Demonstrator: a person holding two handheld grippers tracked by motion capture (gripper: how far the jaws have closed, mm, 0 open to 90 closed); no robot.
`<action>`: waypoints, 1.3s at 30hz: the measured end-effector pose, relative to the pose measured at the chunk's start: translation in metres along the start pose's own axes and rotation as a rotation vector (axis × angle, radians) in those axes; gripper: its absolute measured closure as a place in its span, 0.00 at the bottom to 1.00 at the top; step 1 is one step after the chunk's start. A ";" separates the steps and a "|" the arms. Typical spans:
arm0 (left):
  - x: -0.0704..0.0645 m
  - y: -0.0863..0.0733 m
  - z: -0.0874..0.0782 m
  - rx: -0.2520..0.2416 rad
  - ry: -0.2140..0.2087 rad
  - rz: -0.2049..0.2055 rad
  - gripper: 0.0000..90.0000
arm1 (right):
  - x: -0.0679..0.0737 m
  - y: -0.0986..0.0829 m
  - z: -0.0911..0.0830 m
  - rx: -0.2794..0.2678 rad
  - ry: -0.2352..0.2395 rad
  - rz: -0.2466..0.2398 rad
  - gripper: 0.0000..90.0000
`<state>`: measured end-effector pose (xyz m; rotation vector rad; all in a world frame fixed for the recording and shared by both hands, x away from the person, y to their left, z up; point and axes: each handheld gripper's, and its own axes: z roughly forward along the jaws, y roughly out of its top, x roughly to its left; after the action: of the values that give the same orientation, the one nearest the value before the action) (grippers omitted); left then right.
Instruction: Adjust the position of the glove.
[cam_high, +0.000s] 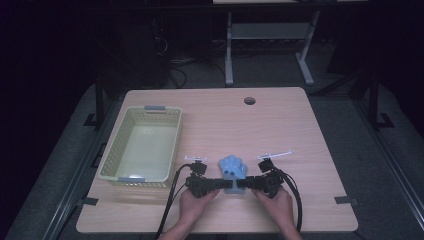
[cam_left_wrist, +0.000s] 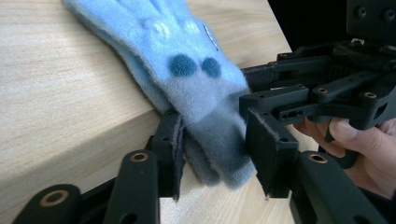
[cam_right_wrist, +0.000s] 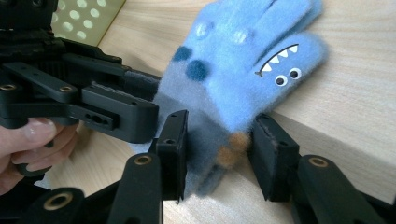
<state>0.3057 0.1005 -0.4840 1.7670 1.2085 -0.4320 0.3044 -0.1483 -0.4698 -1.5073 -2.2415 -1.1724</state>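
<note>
One wooden desk (cam_high: 280, 125) carries everything, with a single round hole (cam_high: 249, 101) near its far edge. One pale yellow-green basket (cam_high: 112, 150) sits on the desk's left side, with perforated walls and a grey clip at each short end. One blue glove (cam_high: 233, 167) lies near the front edge, between the two hands, fingers pointing away from the person; it has dark blue dots, and the right gripper view shows a toothed mouth and two small eyes on one finger. Its grey cuff end faces the person.

Two hands come in from the bottom, each holding one claw. The left claw (cam_high: 218, 184) points right and the right claw (cam_high: 248, 184) points left, so they meet at the cuff. In the left gripper view the left claw (cam_left_wrist: 212, 154) has its jaws apart around the cuff, one jaw touching the fabric. In the right gripper view the right claw (cam_right_wrist: 217, 149) likewise straddles the cuff, jaws spread, not pinched shut
</note>
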 end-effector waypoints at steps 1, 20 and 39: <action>0.000 0.000 0.000 0.000 0.000 0.000 0.66 | 0.000 0.000 0.000 0.000 0.000 0.000 0.66; 0.015 0.001 0.005 -0.009 -0.093 -0.070 0.78 | -0.001 -0.002 0.005 -0.018 0.060 0.042 0.77; 0.013 0.007 -0.002 -0.024 -0.140 -0.045 0.79 | 0.001 0.003 -0.002 -0.031 0.106 0.036 0.81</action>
<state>0.3167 0.1083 -0.4887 1.6637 1.1514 -0.5558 0.3060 -0.1486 -0.4669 -1.4545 -2.1290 -1.2515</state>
